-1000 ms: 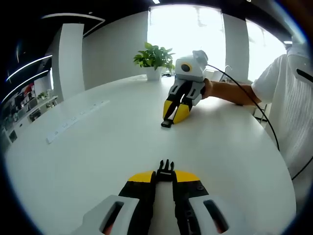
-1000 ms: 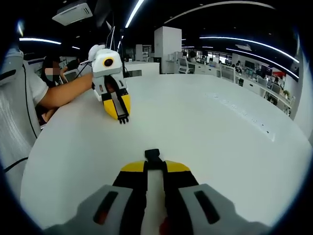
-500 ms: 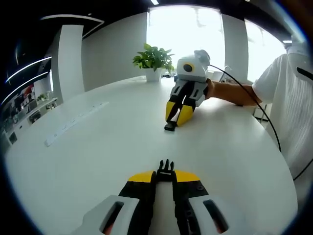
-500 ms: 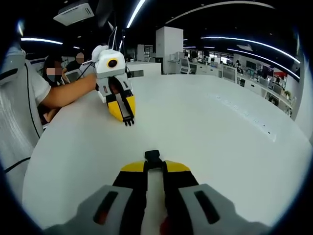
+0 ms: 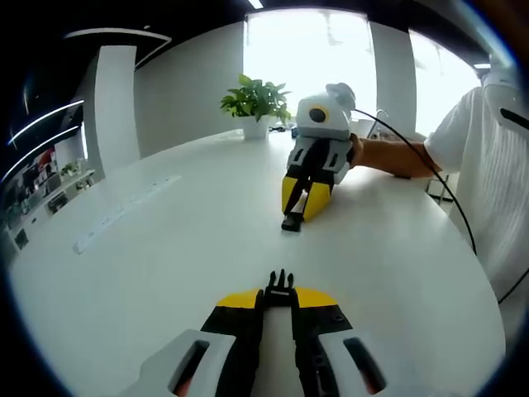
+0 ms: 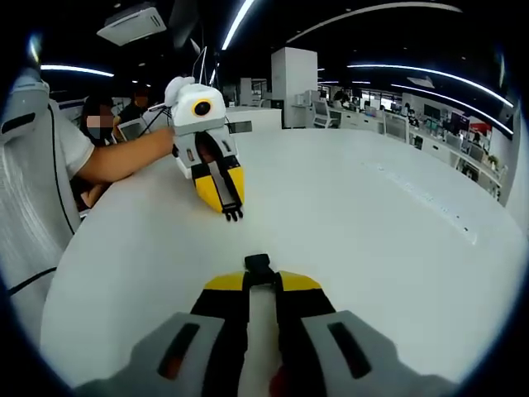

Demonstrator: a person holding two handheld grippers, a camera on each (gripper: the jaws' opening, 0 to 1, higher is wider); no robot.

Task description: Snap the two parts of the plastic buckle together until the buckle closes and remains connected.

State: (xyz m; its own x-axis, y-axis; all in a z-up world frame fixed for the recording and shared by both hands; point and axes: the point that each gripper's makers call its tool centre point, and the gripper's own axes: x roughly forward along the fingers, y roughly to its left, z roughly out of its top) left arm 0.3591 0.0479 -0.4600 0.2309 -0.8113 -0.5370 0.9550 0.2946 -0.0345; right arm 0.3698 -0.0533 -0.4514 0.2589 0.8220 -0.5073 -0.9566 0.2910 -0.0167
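Note:
My left gripper (image 5: 279, 299) is shut on the black pronged half of the buckle (image 5: 280, 285), whose prongs stick out past the yellow fingertips. My right gripper (image 6: 259, 281) is shut on the black socket half of the buckle (image 6: 259, 265). The two grippers face each other over the white table (image 5: 165, 248). In the left gripper view the right gripper (image 5: 299, 207) hangs ahead with the socket half (image 5: 291, 222) at its tips. In the right gripper view the left gripper (image 6: 223, 197) shows with the pronged half (image 6: 232, 215) pointing toward me. A gap of table still separates the halves.
A potted green plant (image 5: 258, 99) stands at the table's far edge by the bright window. A person's forearm (image 5: 393, 155) and white sleeve (image 5: 483, 149) come in from the right. A flat white strip (image 5: 124, 211) lies on the table at left. Office desks (image 6: 413, 124) stand beyond.
The two grippers have drawn closer together: each looks larger and nearer the centre in the other's view. Both stay shut on their buckle halves.

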